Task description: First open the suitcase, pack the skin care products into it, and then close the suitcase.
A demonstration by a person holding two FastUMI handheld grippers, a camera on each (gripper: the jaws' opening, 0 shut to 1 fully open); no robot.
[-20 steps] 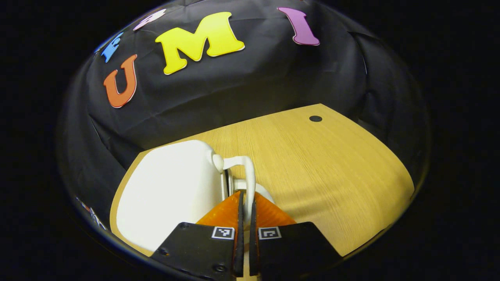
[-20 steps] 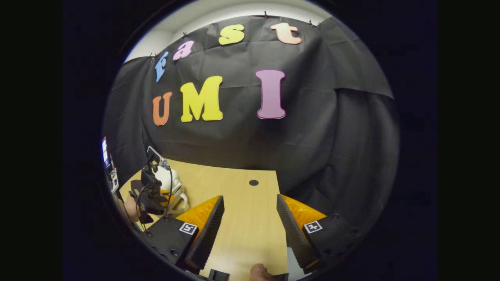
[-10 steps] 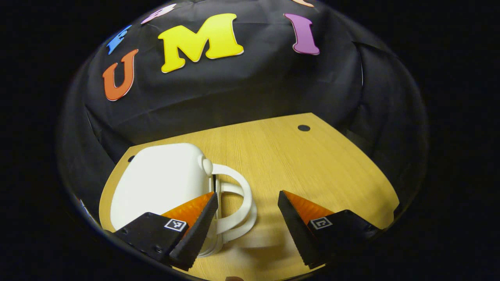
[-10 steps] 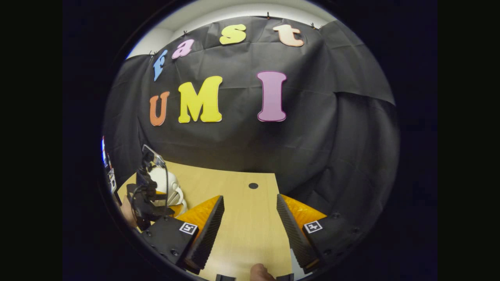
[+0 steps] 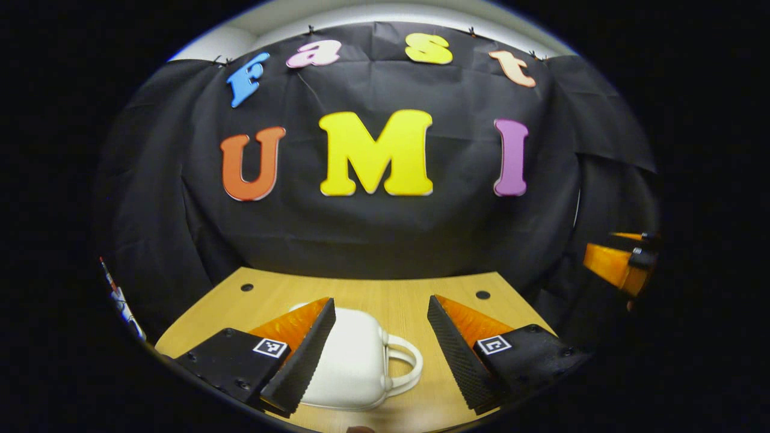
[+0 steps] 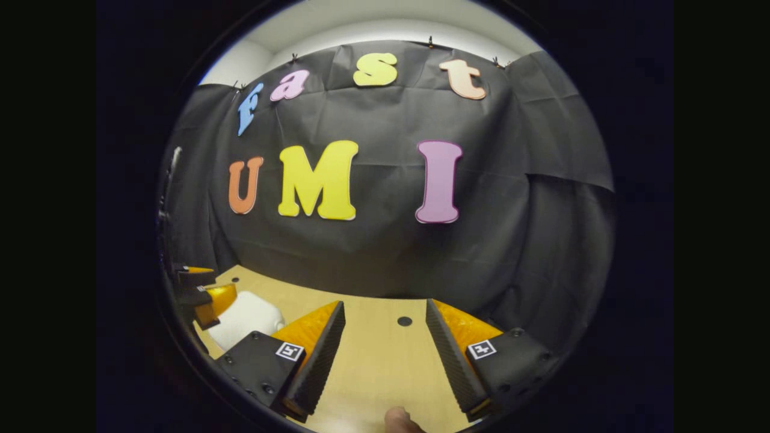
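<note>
- The white suitcase point(image 5: 355, 361) lay closed on the wooden table point(image 5: 385, 294), its handle point(image 5: 404, 364) pointing toward the table's right side in the left gripper view.
- No brand, label or writing could be read on the suitcase; its shell looked plain.
- The left gripper point(image 5: 379, 349) stood with its jaws wide apart above the suitcase, holding nothing; the handle showed between its fingers without touching either.
- The right gripper point(image 6: 385, 355) was also spread wide and held nothing, hanging over bare tabletop to the right of the suitcase point(image 6: 246, 316).
- In the right gripper view the left gripper point(image 6: 204, 294) showed just beside the suitcase, at the table's left end.
- In the left gripper view the right gripper point(image 5: 616, 264) showed well to the right of the suitcase, past the table's right edge.
- Two small dark holes point(image 5: 246, 287) sat near the table's back edge, behind the suitcase.
- The tabletop to the right of the suitcase lay open as far as the black cloth wall point(image 6: 373, 258).
- A fingertip point(image 6: 400, 418) showed at the bottom edge of the right gripper view.
</note>
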